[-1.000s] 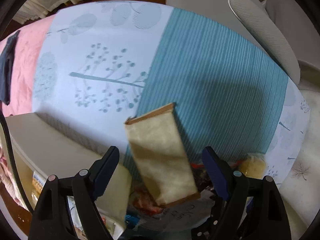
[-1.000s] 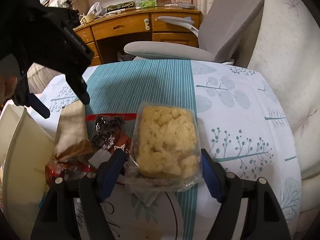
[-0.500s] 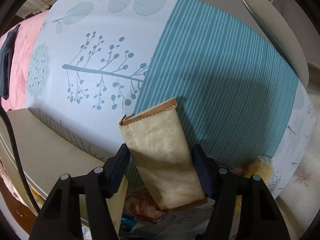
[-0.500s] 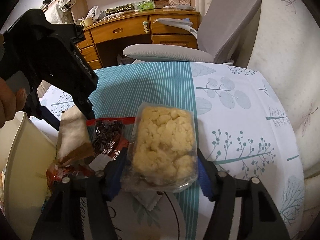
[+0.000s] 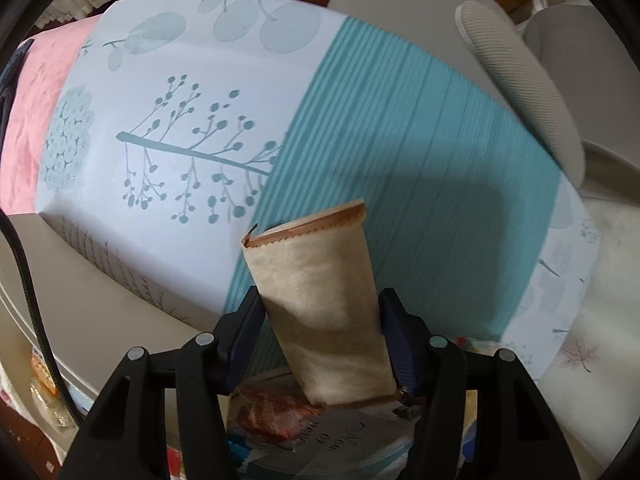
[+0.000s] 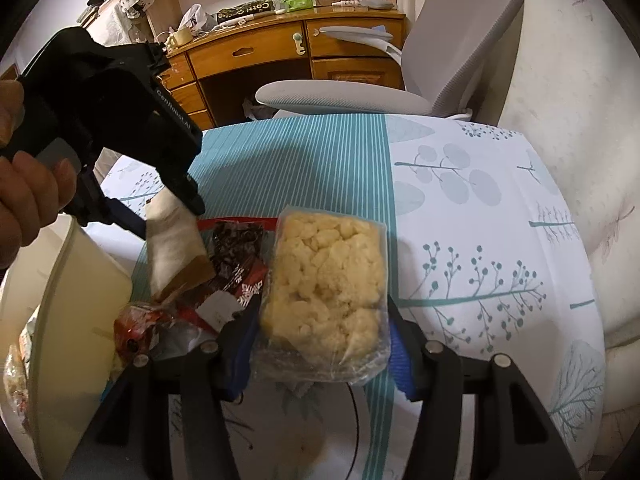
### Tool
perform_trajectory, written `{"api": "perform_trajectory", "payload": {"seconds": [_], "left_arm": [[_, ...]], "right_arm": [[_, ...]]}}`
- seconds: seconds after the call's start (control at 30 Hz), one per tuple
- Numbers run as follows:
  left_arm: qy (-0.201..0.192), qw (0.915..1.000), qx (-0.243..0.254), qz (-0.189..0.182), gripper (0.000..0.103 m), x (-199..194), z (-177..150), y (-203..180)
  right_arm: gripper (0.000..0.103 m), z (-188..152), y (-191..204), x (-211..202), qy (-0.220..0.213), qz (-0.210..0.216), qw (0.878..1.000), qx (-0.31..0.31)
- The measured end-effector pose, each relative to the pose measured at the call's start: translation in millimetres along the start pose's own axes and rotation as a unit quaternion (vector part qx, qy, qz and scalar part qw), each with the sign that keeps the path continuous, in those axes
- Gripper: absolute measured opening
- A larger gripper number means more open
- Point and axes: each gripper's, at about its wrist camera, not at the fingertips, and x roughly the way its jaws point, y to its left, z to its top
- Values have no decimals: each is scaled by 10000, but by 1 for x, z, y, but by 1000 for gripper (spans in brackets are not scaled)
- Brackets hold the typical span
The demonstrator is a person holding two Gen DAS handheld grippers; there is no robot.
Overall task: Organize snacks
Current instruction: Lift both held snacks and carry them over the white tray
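Note:
My left gripper (image 5: pixel 320 320) is shut on a tan paper snack packet (image 5: pixel 320 300) with a brown serrated edge, held tilted above the table. The same packet (image 6: pixel 172 240) and left gripper (image 6: pixel 160 208) show in the right wrist view at left. My right gripper (image 6: pixel 320 344) is shut on a clear bag of pale yellow puffed snacks (image 6: pixel 328 280). A dark red-and-black snack pack (image 6: pixel 240 256) and a red wrapper (image 6: pixel 140 324) lie between the two grippers on the table.
The table wears a white and teal leaf-print cloth (image 6: pixel 460 240). A cream bin (image 6: pixel 60 300) stands at the left edge. A grey office chair (image 6: pixel 360 96) and a wooden desk (image 6: pixel 280 48) are behind. A cushion (image 6: pixel 580 140) is on the right.
Both grippers have closed on their snacks. The left one has lifted the tan packet off the pile; the right one has clamped the yellow snack bag.

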Motion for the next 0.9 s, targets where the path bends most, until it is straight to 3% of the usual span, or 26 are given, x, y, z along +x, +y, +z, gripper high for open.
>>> {"api": "perform_trajectory", "payload": {"seconds": [0.47,0.9], "left_arm": [[-394,9947,608,-734,50,-77,-48,-20],[-925,9846,1011,-1083,50,-153,-114,10]], "right_arm": [[55,-15,7,-50,183,153,9997,-78],[55,-35,27,-119,-31,175,9998,-130]]}}
